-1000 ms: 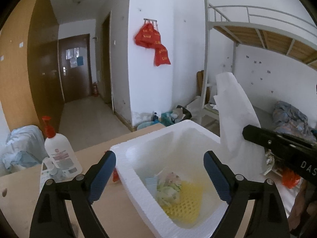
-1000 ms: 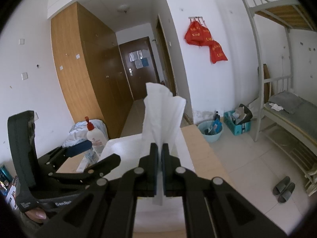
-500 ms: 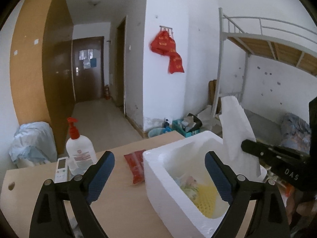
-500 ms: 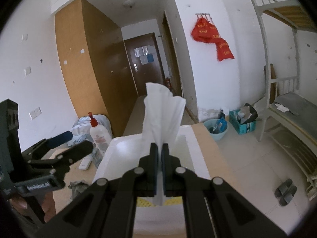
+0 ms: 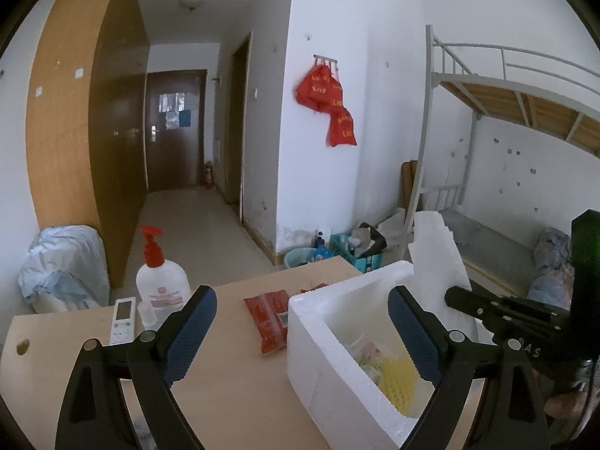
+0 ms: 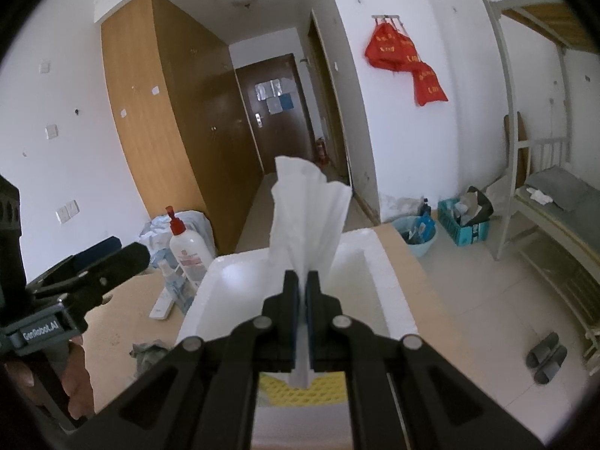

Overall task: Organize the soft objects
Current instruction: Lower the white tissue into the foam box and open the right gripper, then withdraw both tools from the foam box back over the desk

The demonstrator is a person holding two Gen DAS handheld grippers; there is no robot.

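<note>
- Dormitory room with a bunk bed and a hallway door behind; in the left wrist view a wooden counter (image 5: 225, 371) carries a white foam box (image 5: 330, 356), a red snack packet (image 5: 268, 317), a pump bottle (image 5: 162, 287) and a remote control (image 5: 123, 315).
- Left tongs (image 5: 302, 333) stand released, holding nothing, with the near wall of the box between their fingers; closing here would, I judge, nip or crack the soft foam.
- Inside the box lie a yellow mesh piece (image 5: 397, 384) and some crumpled soft items; a clumsy reach could tip the light box toward the counter edge.
- Right wrist view: right tongs (image 6: 303, 302) are clenched on a white foam sheet (image 6: 307, 217), which stands upright above the foam box (image 6: 390, 285).
- Risk: the sheet is tall and floppy, so if let go here it may lean on the rim and flop out onto the floor rather than settle inside.
- Risk: the grip is near the sheet's lower end, so it could slip or tear.
- A grey crumpled item (image 6: 148, 352) sits on the counter beside the box, easily overlooked.
</note>
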